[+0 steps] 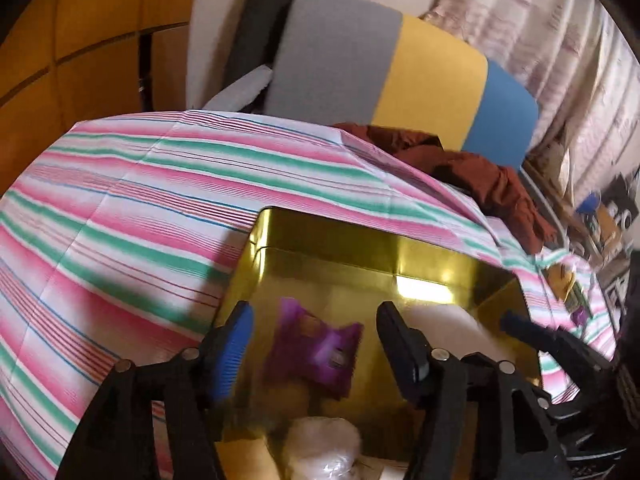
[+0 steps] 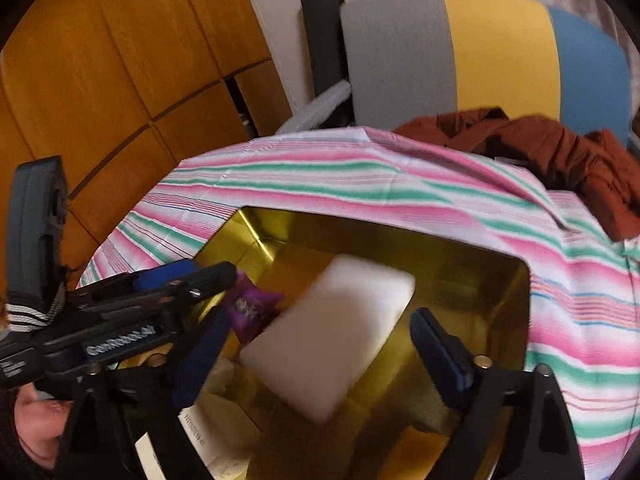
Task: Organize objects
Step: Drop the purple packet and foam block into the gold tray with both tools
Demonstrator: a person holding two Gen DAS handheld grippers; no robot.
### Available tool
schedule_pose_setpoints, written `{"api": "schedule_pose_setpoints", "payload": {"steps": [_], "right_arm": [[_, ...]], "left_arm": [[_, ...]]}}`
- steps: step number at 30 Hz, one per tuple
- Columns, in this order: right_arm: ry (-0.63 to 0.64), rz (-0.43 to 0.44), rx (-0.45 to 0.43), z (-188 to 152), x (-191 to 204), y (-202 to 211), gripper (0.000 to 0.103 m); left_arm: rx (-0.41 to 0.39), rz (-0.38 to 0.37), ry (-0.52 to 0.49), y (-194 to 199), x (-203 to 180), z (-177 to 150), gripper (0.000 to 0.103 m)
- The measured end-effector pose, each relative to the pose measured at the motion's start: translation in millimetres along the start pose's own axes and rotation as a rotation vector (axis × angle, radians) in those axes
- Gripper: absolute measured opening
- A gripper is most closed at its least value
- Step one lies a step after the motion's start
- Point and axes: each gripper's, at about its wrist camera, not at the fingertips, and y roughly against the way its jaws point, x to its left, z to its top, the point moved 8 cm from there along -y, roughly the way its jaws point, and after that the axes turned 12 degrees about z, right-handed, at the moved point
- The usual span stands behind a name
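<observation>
We're seeing a pink, green and white striped cloth (image 1: 132, 200) covering the work surface. A rust-brown garment (image 2: 560, 152) is lying crumpled at the cloth's far edge. Behind it we're looking at a chair back (image 1: 400, 80) in grey, yellow and blue bands, with a black roll (image 1: 260, 16) leaning beside it. Orange wooden panels (image 2: 120, 60) are filling the left; a pale patterned curtain (image 1: 540, 40) is hanging on the right.
</observation>
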Motion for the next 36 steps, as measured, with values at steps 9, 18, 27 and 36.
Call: {"api": "schedule_pose_setpoints", "payload": {"steps": [9,18,27,36], "right_arm": [[0.015,-0.013,-0.101,-3,-1,36,0.098],[-0.002,-0.020,-0.141,-11,-4,65,0.098],[-0.068,-0.050,-0.182,-24,-33,103,0.098],[-0.152,-0.096,-0.219,-46,-75,141,0.098]], "left_arm": [[-0.103,-0.038,0.152,39,11,2,0.069],[-0.098,-0.077,0.132,58,-11,-8,0.069],[-0.079,-0.152,0.073,73,-51,-24,0.069],[-0.049,-0.195,-0.059,81,-112,-46,0.070]]}}
